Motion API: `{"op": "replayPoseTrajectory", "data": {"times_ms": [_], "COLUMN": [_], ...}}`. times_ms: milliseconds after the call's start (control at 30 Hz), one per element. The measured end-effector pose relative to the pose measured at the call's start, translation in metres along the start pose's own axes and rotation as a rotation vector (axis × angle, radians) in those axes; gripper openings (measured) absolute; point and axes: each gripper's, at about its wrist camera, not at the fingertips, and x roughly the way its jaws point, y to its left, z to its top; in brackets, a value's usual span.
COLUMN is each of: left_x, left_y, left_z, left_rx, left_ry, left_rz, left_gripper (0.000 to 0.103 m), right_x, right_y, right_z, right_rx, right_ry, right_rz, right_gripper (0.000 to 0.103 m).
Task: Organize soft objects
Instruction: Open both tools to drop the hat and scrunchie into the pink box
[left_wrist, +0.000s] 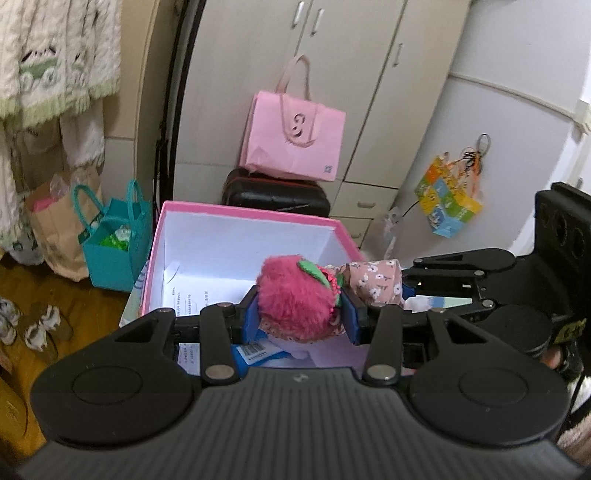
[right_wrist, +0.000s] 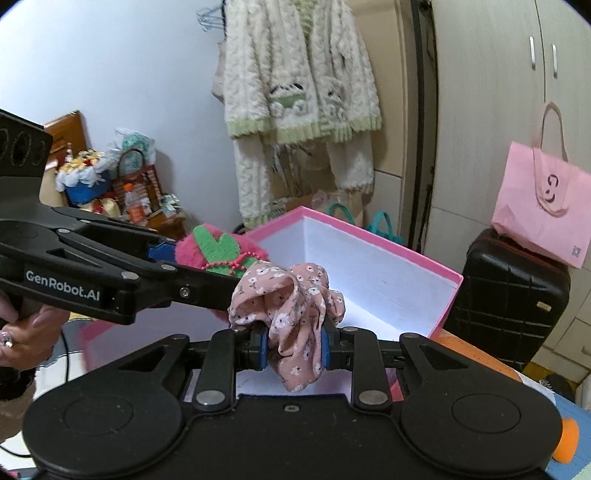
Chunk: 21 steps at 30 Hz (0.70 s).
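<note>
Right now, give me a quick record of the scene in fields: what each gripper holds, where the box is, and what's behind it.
left gripper: shut on pink fuzzy strawberry plush
right gripper: shut on floral scrunchie
pink box: open, white inside, papers at the bottom, just beyond both held items
behind box: black suitcase with pink tote bag on top
left of box: teal bag

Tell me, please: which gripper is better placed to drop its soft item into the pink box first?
Probably the left gripper: its strawberry plush hangs over the pink box, while the floral scrunchie sits nearer the rim.
</note>
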Motion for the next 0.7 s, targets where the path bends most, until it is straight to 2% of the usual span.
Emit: {"op": "replayPoseTrajectory", "data": {"times_ms": [167, 300, 400, 467, 533, 667, 700], "left_x": [0.023, 0.026, 0.031, 0.034, 0.034, 0.024, 0.020], "left_y": [0.007, 0.009, 0.005, 0.004, 0.003, 0.000, 0.000], "left_z": [0.001, 0.004, 0.006, 0.006, 0.006, 0.006, 0.006], "left_rx": [-0.007, -0.019, 0.005, 0.010, 0.020, 0.032, 0.033], "left_ry": [0.035, 0.036, 0.041, 0.052, 0.072, 0.063, 0.059], "left_rz": [0.063, 0.060, 0.134, 0.163, 0.179, 0.186, 0.183], "left_gripper": [0.043, 0.043, 0.045, 0.048, 0.048, 0.053, 0.053], "right_x": [0.019, 0.027, 0.033, 0.035, 0.034, 0.027, 0.023], "right_y": [-0.004, -0.006, -0.004, -0.004, -0.003, 0.001, 0.001], "right_z": [0.002, 0.004, 0.005, 0.004, 0.003, 0.001, 0.001], "right_rx": [-0.017, -0.019, -0.031, -0.033, -0.031, -0.036, -0.032], "right_ry": [0.037, 0.052, 0.063, 0.075, 0.082, 0.085, 0.083], "right_rz": [-0.051, -0.069, -0.098, -0.110, -0.124, -0.155, -0.158], "right_gripper": [0.031, 0.031, 0.031, 0.037, 0.051, 0.068, 0.075]}}
